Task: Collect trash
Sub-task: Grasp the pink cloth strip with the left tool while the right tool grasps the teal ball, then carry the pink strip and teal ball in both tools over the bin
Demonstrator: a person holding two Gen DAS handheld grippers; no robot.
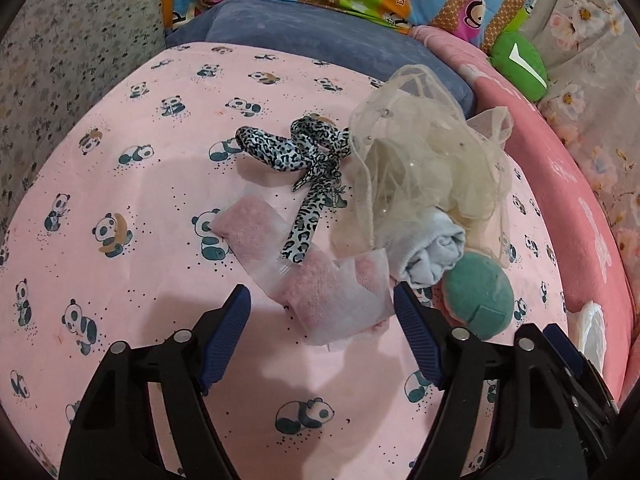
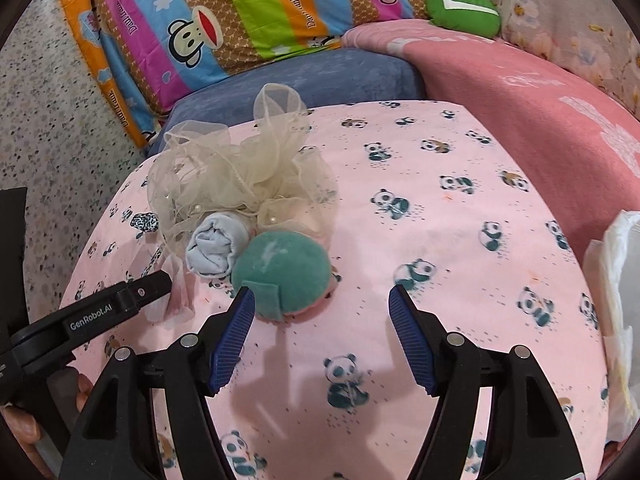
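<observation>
Trash on this bed is a small pile of soft odds and ends lying on the panda sheet (image 1: 120,184), toward its far edge near the blue pillow (image 1: 304,36).

Going left to right in my left wrist view: a crumpled pink tissue strip (image 1: 320,292) lies nearest me, a leopard ribbon (image 1: 304,160) crosses over it, then comes a bundle of cream netting (image 1: 424,160), a rolled pale-blue cloth (image 1: 432,252) tucked under it, and a green round pad (image 1: 478,294) touching the cloth. My left gripper (image 1: 322,304) has its fingers wide apart, set either side of the tissue strip's near end and not yet clamped on it. My right gripper (image 2: 322,304) is likewise spread, holding nothing; its left fingertip sits just beside the green round pad, with bare sheet between the fingers.

Judgement: collection has hardly begun. Every piece I can see is still on the sheet, and neither gripper carries anything.

Limits: a white plastic bag (image 2: 616,300) is cut off at the sheet's right edge; it may be the receptacle, but I cannot tell. The netting hides whatever lies beneath it. Most of the ribbon is hidden from the right wrist camera.
</observation>
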